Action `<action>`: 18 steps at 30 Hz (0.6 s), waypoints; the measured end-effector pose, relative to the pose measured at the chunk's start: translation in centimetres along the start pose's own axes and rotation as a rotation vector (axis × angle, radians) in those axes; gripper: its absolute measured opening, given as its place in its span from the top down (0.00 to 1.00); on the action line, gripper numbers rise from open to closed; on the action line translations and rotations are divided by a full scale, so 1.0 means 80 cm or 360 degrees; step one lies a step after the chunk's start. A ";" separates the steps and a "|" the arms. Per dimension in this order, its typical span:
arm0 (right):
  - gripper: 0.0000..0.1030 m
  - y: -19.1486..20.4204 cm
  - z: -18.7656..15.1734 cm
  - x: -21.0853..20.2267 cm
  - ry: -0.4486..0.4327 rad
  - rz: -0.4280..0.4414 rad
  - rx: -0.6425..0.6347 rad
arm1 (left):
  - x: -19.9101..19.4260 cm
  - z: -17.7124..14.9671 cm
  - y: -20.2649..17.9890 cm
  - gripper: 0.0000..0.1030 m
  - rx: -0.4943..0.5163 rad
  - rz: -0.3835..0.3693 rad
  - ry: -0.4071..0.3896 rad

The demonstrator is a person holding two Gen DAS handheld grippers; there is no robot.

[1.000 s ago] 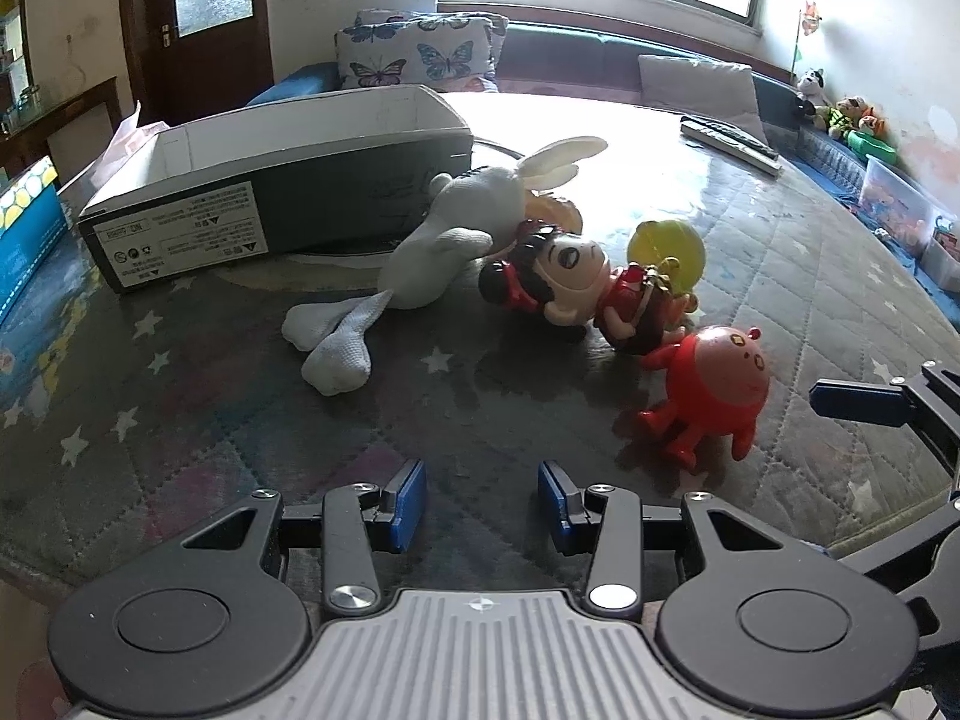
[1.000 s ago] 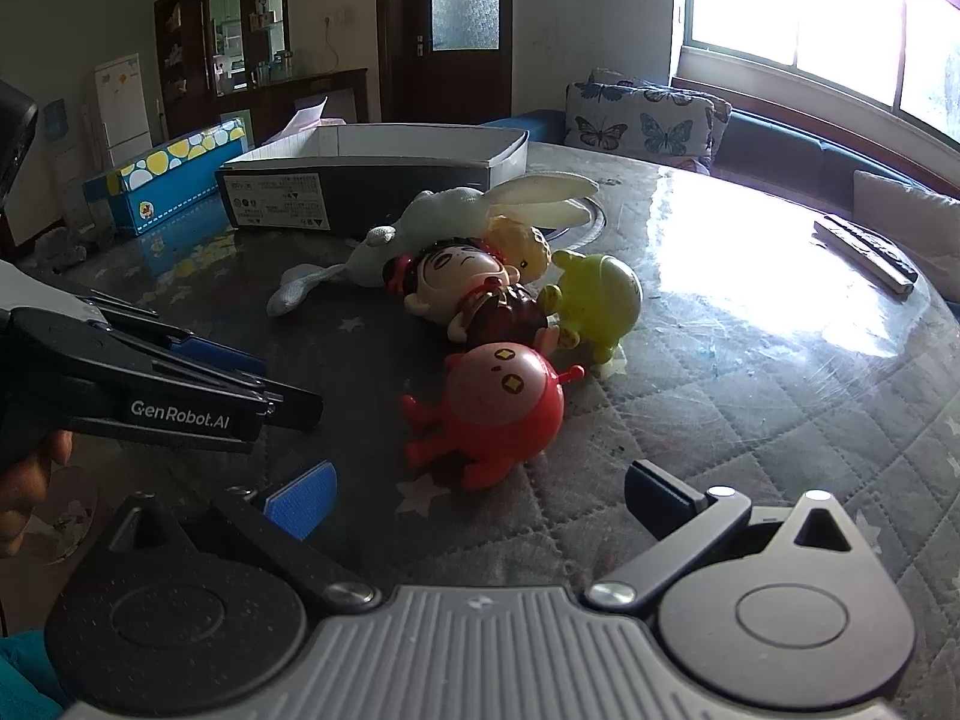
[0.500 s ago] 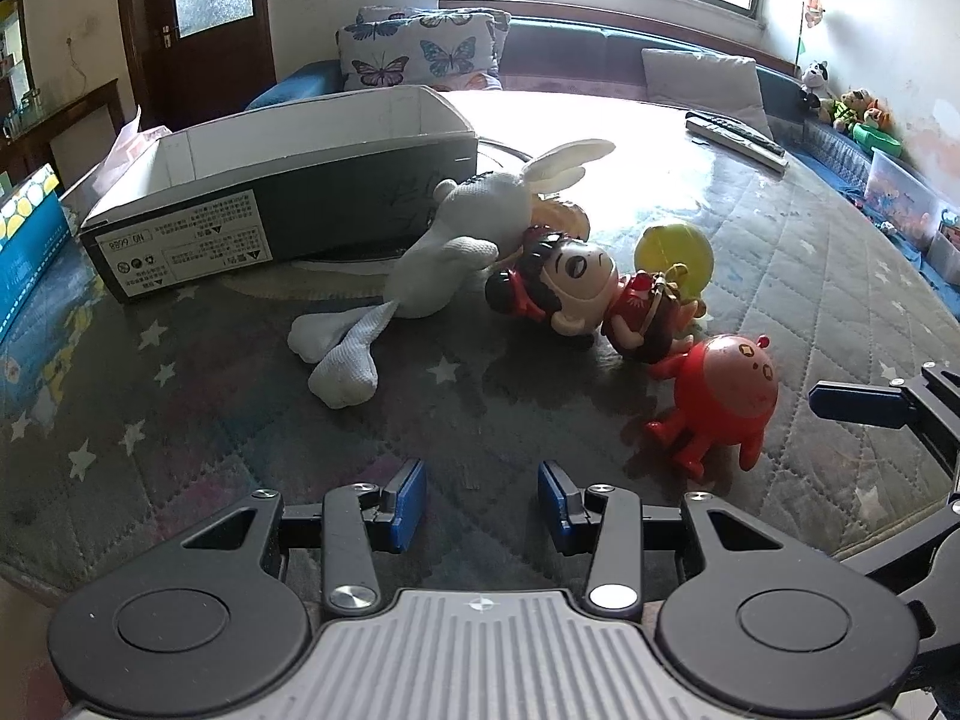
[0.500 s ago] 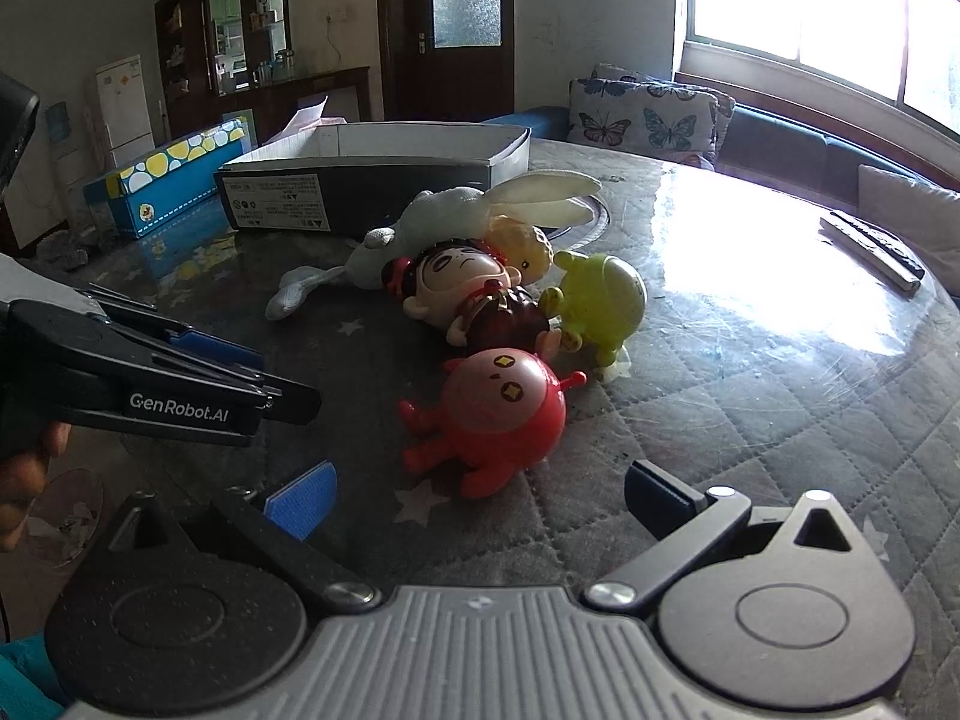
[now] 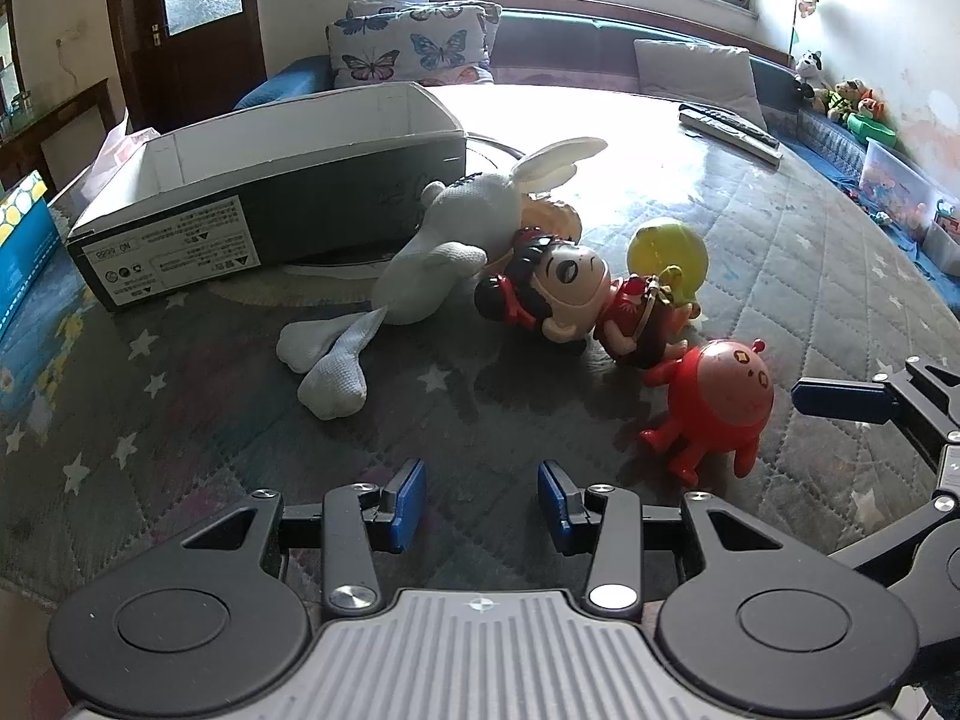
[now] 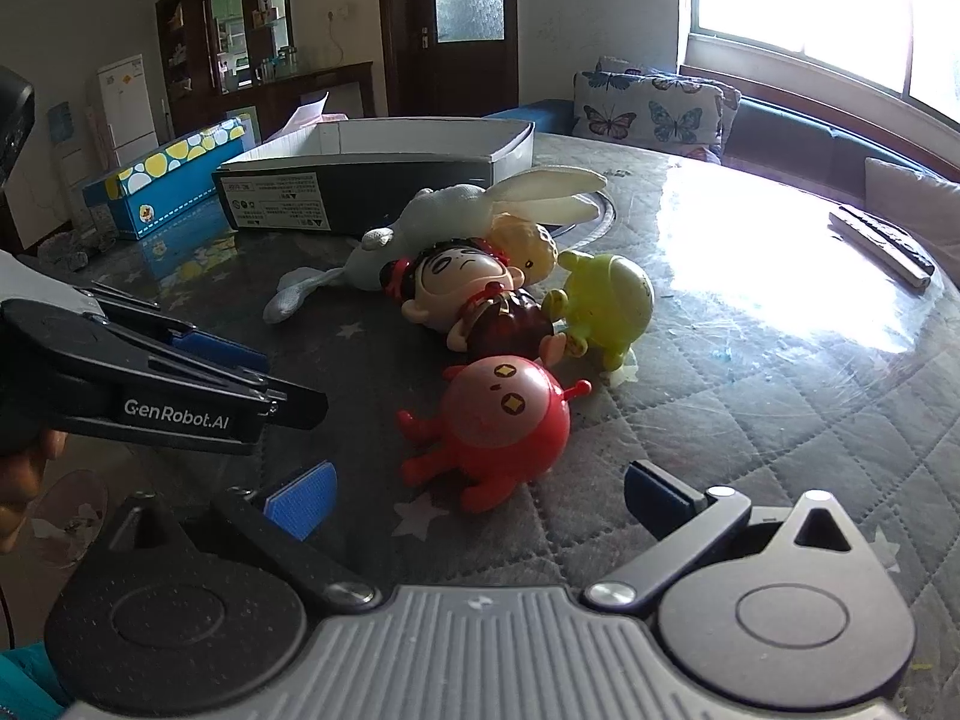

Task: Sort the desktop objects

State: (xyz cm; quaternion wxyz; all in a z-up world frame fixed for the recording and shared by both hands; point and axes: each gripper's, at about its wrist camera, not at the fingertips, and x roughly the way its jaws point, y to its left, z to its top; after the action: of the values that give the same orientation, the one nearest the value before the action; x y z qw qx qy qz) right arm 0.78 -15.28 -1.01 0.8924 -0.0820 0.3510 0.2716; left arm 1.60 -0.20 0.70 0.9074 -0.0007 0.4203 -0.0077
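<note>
Toys lie in a cluster on the quilted table: a white plush rabbit [image 5: 432, 264] [image 6: 420, 228], a black-haired doll [image 5: 558, 294] [image 6: 474, 294], a yellow-green round figure [image 5: 669, 252] [image 6: 606, 300], a pale yellow toy [image 6: 522, 243] and a red round figure [image 5: 714, 408] [image 6: 498, 420]. An open dark box [image 5: 270, 204] [image 6: 372, 180] stands behind them. My left gripper [image 5: 480, 501] is open and empty, short of the rabbit's feet. My right gripper [image 6: 474, 498] is open wide, just short of the red figure, holding nothing.
A blue spotted carton [image 6: 162, 180] lies at the table's left edge. Remote controls [image 5: 729, 126] [image 6: 882, 240] rest at the far right. A sofa with butterfly cushions [image 5: 414, 54] runs behind the table. Bare quilted surface [image 6: 750, 390] spreads to the right.
Both grippers have edged forward towards the toys, which look slightly larger and lower in view. Neither gripper's opening has changed and the toys have not moved.
</note>
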 end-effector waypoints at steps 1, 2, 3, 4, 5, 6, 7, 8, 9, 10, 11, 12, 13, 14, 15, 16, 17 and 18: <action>0.00 0.000 0.000 0.001 0.0002 0.0001 0.0000 | 0.000 0.001 0.000 0.58 0.0002 -0.0001 0.0002; 0.00 -0.001 0.001 0.001 0.0003 0.0002 0.0001 | 0.001 0.002 0.000 0.58 0.0003 -0.0003 0.0004; 0.00 -0.001 0.001 0.002 0.0005 0.0004 0.0002 | 0.001 0.002 0.000 0.58 0.0004 -0.0006 0.0007; 0.00 -0.002 0.001 0.002 0.0006 0.0006 0.0003 | 0.002 0.003 0.000 0.58 0.0004 -0.0008 0.0009; 0.00 -0.002 0.002 0.002 0.0007 0.0006 0.0006 | 0.003 0.004 0.000 0.58 0.0003 -0.0009 0.0011; 0.00 -0.003 0.002 0.003 0.0008 0.0005 0.0008 | 0.003 0.004 0.000 0.58 0.0002 -0.0012 0.0013; 0.00 -0.003 0.002 0.004 0.0009 0.0005 0.0011 | 0.004 0.005 0.000 0.58 0.0002 -0.0014 0.0014; 0.00 -0.004 0.002 0.004 0.0010 0.0005 0.0014 | 0.004 0.006 0.000 0.58 0.0004 -0.0015 0.0015; 0.00 -0.005 0.002 0.005 0.0011 0.0004 0.0017 | 0.004 0.006 0.000 0.58 0.0004 -0.0018 0.0016; 0.00 -0.005 0.002 0.005 0.0011 0.0005 0.0019 | 0.005 0.007 0.000 0.58 0.0005 -0.0020 0.0017; 0.00 -0.006 0.003 0.005 0.0010 0.0006 0.0022 | 0.005 0.008 0.000 0.58 0.0004 -0.0024 0.0019; 0.00 -0.006 0.003 0.006 0.0009 0.0008 0.0026 | 0.006 0.009 0.000 0.58 0.0004 -0.0026 0.0022; 0.00 -0.007 0.003 0.006 0.0009 0.0009 0.0028 | 0.006 0.010 0.000 0.58 0.0005 -0.0027 0.0023; 0.00 -0.007 0.004 0.006 0.0010 0.0010 0.0028 | 0.007 0.010 0.000 0.58 0.0008 -0.0029 0.0024; 0.00 -0.008 0.004 0.007 0.0011 0.0012 0.0028 | 0.007 0.011 0.000 0.58 0.0010 -0.0033 0.0025; 0.01 -0.008 0.005 0.008 0.0013 0.0013 0.0028 | 0.008 0.012 0.000 0.58 0.0011 -0.0036 0.0026; 0.01 -0.008 0.006 0.009 0.0015 0.0016 0.0029 | 0.009 0.013 0.000 0.58 0.0013 -0.0040 0.0028; 0.01 -0.008 0.006 0.010 0.0018 0.0020 0.0029 | 0.010 0.013 0.000 0.57 0.0015 -0.0044 0.0030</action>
State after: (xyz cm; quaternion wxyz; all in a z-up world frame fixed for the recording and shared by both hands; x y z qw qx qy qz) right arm 1.87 -15.31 -1.21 0.8894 -0.0732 0.3588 0.2735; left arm 2.91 -0.21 0.82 0.9031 -0.0023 0.4288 -0.0222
